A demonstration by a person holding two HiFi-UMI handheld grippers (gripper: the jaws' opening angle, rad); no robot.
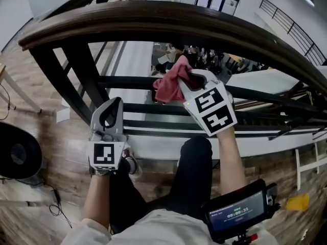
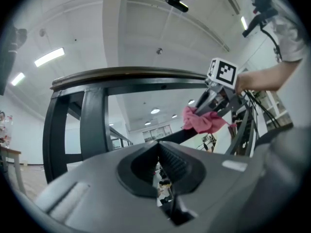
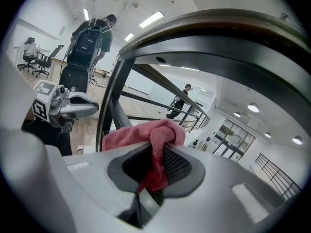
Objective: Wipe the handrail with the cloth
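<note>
A dark curved wooden handrail [image 1: 168,15] arcs across the top of the head view, on black posts and crossbars. My right gripper [image 1: 190,78] is shut on a pink cloth [image 1: 169,83], held below the rail in front of the crossbars. In the right gripper view the cloth [image 3: 154,149] bunches between the jaws with the handrail [image 3: 233,30] overhead. My left gripper [image 1: 109,117] hangs lower left, jaws shut on nothing. In the left gripper view, the cloth [image 2: 204,120] and the handrail [image 2: 131,74] show ahead.
Black post [image 1: 64,80] and horizontal crossbars [image 1: 153,108] stand close in front of both grippers. A round black object [image 1: 18,154] sits on the wooden floor at left. A phone-like device [image 1: 240,216] is at the lower right. A person with a backpack [image 3: 87,45] stands behind.
</note>
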